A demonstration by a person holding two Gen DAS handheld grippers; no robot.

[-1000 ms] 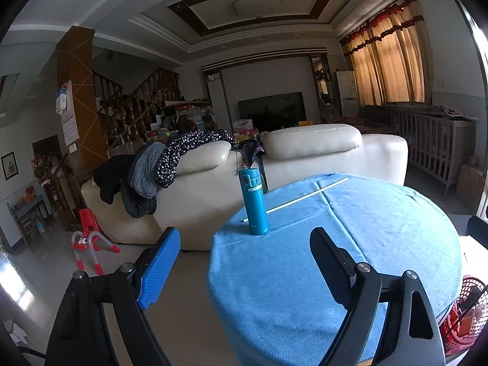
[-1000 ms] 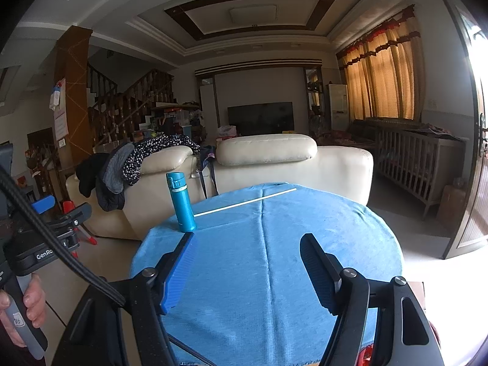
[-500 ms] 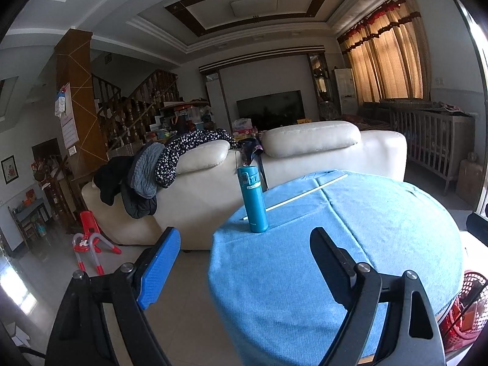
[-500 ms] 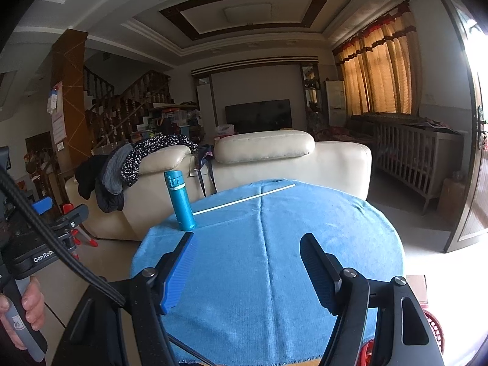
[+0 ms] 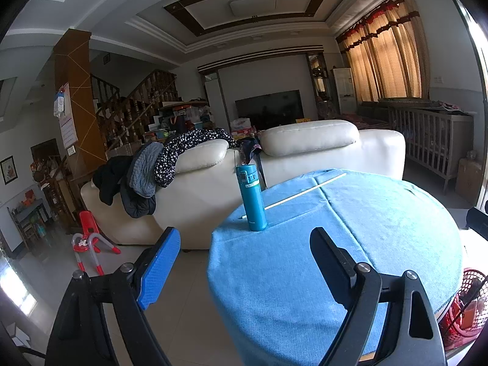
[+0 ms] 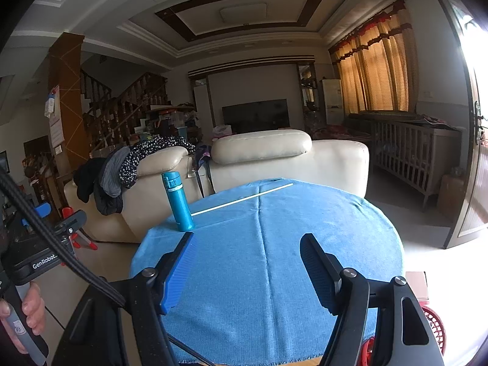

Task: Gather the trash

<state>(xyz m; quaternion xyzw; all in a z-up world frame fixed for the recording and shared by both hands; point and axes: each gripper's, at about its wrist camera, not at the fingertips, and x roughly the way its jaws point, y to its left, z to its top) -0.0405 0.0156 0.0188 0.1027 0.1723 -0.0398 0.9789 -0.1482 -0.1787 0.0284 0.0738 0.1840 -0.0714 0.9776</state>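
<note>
Clothes (image 5: 158, 164) are lying heaped over the back of the cream sofa (image 5: 305, 152) at far left, behind the table (image 5: 381, 244). Left hand-held gripper (image 5: 244, 253) is hovering off the table's left edge, jaws standing wide apart, nothing between them. Right hand-held gripper (image 6: 247, 256) is hanging over the near part of the blue cloth, jaws parted somewhat less, also gripping nothing.

Teal bottle (image 5: 252, 197) is standing upright near the table's left rim, lid closed. Just right of it, a thin white stick (image 5: 305, 193) is lying flat, running diagonally toward the far edge; its near end is sitting close by the bottle's base. Whether it is a straw or a rod I cannot tell. It is likely the trash here.

Judgement on handling: the stick is looking light and slender, probably flexing or rolling under a careless pinch. Taking it near mid-length, jaws crossing it squarely, seems best. The cloth may be bunching under the pads.

Red mesh basket (image 5: 466, 305) is sitting low beside the table at far right, probably the bin.
</note>
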